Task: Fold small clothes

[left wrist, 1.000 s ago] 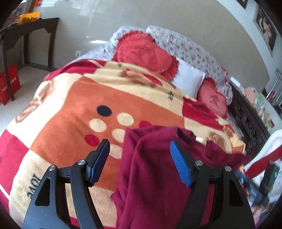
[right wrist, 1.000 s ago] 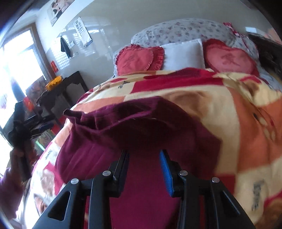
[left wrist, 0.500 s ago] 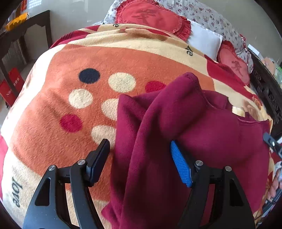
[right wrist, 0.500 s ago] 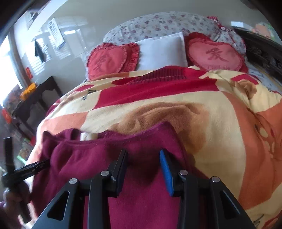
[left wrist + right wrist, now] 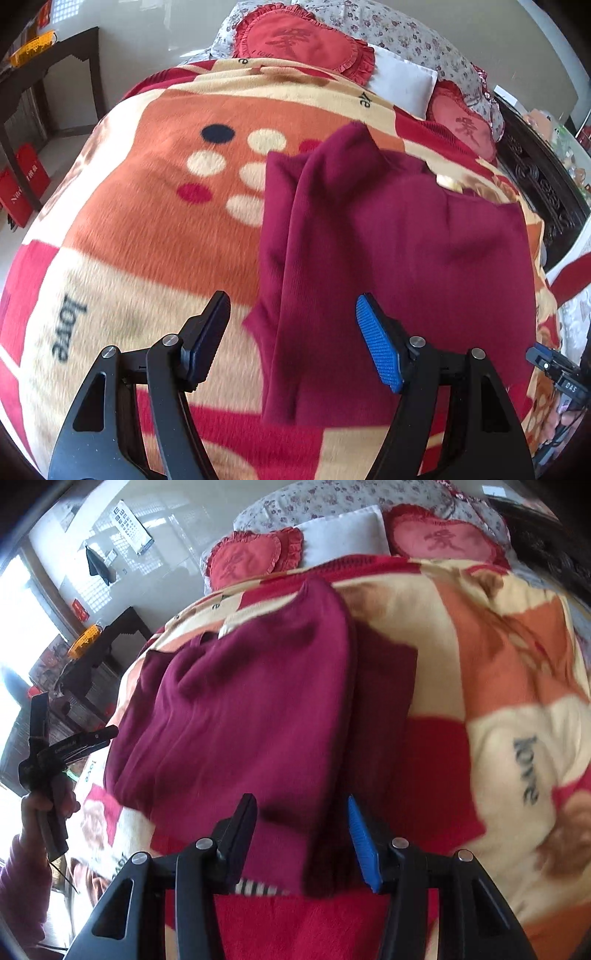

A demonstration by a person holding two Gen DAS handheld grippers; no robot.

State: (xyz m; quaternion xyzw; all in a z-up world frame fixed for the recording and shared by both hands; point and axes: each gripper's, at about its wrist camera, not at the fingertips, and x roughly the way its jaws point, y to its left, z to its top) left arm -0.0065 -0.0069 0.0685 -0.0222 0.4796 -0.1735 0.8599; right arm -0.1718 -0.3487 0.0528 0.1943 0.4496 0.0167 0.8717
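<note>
A maroon garment (image 5: 406, 240) lies folded lengthwise on the patterned blanket (image 5: 147, 221), its left edge doubled over. My left gripper (image 5: 295, 332) hovers open over that edge, and its pads touch no cloth. In the right wrist view the garment (image 5: 240, 701) shows a folded flap on top. My right gripper (image 5: 301, 830) straddles the flap's near edge; its jaws are opening, with cloth between them but not pinched. A striped label shows under the hem. A hand (image 5: 44, 805) holds the left gripper (image 5: 55, 746) at the far left.
Red heart pillows (image 5: 295, 40) and a white pillow (image 5: 402, 81) line the bed's head. A dark wooden table (image 5: 44, 74) with a yellow basket stands left of the bed, with red bags on the floor. A carved dark bed frame (image 5: 535, 173) runs along the right.
The raised maroon cloth has come down and now lies flat on the blanket. The right jaws have widened off the fabric. Both grippers have sunk closer to the bed.
</note>
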